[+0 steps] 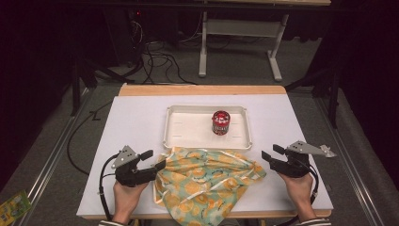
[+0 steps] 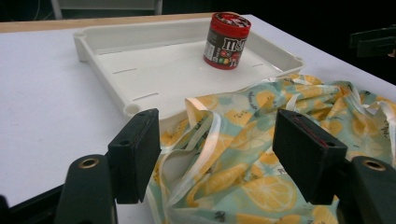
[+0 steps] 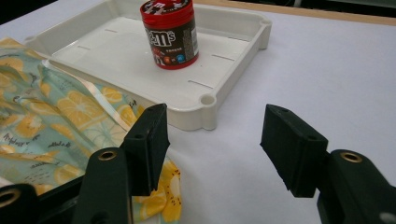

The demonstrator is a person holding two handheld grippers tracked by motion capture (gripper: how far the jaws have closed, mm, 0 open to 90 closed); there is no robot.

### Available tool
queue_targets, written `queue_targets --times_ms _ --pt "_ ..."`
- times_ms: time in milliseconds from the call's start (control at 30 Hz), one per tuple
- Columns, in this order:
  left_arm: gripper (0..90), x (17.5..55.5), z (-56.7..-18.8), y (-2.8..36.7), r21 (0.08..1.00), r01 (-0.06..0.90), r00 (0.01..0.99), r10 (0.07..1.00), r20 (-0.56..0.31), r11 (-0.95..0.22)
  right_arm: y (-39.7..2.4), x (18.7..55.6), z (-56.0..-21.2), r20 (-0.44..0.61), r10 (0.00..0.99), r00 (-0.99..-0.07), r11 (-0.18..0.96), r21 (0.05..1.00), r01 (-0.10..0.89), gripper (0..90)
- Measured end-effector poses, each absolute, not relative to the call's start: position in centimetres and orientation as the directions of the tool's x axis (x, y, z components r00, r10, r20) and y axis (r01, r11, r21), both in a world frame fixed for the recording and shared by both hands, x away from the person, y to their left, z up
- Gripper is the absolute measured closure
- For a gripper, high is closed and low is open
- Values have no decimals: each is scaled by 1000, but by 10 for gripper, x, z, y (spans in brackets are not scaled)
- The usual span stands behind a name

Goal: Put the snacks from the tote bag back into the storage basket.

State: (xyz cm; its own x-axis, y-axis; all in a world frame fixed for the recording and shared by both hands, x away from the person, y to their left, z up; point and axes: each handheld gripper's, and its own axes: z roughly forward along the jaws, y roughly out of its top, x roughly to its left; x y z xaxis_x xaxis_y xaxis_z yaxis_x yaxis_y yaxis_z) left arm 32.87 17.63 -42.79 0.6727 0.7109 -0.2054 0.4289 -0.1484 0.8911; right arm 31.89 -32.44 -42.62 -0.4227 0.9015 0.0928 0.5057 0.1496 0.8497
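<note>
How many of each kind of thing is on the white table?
Lemon-print cloth: 1
White tray: 1
Red M&M's candy tub, standing in the tray: 1
Black grippers, left gripper and right gripper: 2
Total: 5

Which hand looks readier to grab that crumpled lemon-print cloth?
Probably the left: the left gripper has its open jaws astride the teal lemon-print cloth, while the right gripper stands over bare table.

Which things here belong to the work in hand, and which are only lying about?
In the work:
- lemon-print cloth, at both grippers
- left gripper, jaws open over the cloth's edge
- right gripper, jaws open

Lying about:
- white tray
- red candy jar, upright in the tray
</note>
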Motion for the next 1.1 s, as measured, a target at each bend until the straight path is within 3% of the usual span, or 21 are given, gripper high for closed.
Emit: queue_targets --times_ms 1100 --pt "354 336 -443 197 876 471 592 774 -225 -106 -340 315 -439 105 922 -374 111 852 512 438"
